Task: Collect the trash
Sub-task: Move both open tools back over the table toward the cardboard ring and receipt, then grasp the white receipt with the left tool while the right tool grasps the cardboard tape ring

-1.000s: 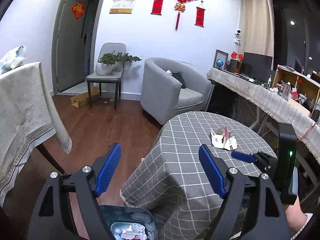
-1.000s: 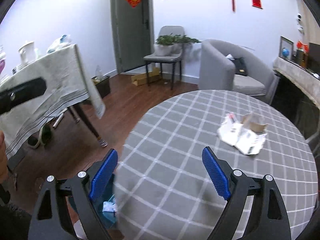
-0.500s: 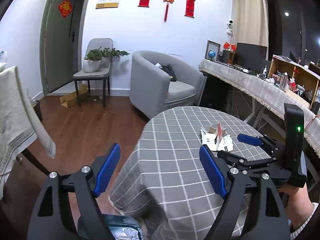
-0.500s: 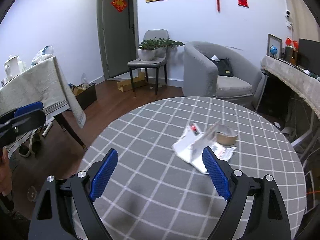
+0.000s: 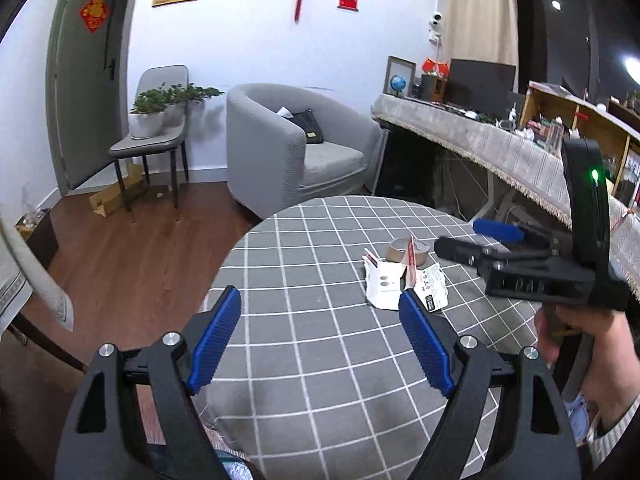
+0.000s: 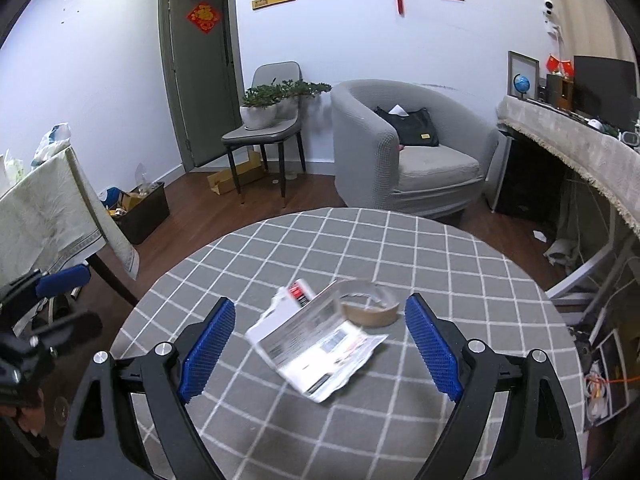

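Right wrist: checked round table (image 6: 460,264), grey armchair (image 6: 368,148) behind.

I count one round table (image 6: 460,272) under a grey checked cloth. Near its middle lie one torn white carton (image 6: 316,344) and one nearly used-up tape roll (image 6: 370,312), touching each other. I hold two grippers, my left gripper (image 5: 320,340) and my right gripper (image 6: 320,348). Beyond the far edge stand one grey armchair (image 6: 404,148), one chair (image 6: 264,132), and two potted plants (image 6: 260,106).
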{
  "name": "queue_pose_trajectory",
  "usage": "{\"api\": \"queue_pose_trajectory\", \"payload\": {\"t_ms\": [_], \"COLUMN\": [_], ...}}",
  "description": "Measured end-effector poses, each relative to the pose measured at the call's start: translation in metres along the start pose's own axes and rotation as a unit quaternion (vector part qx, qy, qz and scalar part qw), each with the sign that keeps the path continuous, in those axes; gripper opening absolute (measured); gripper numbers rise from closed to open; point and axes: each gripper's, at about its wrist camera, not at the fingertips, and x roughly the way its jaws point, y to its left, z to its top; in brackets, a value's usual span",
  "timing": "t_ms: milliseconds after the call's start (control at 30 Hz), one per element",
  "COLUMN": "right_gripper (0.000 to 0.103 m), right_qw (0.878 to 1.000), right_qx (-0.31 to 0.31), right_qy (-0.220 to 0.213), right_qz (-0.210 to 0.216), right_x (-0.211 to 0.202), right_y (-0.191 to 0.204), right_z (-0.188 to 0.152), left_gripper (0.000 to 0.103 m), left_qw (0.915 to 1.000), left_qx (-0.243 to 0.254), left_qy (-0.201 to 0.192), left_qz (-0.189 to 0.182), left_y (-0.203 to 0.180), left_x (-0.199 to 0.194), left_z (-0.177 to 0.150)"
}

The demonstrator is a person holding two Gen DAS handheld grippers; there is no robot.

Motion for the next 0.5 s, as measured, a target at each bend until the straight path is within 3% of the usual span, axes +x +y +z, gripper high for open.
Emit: {"api": "queue_pose_trajectory", "payload": {"t_ms": [400, 500], "right_gripper": [0.09, 0.09], "right_qw": [0.999, 0.999], "right_qx": [-0.004, -0.009], "right_qy": [0.034, 0.045], "right_qz": [-0.005, -0.008], "right_x": [0.026, 0.035], "right_y": [-0.053, -0.063], "right_z": [0.015, 0.015], "left_gripper": [0.08, 0.071], "left_qw": [0.9979, 0.997], "left_qx": [0.023, 0.032], "left_qy": [0.035, 0.045], "left_qz": [-0.049, -0.054], "left_y": [-0.027, -0.038], "left_x": [0.049, 0.068], "left_z": [0.01, 0.01]}}
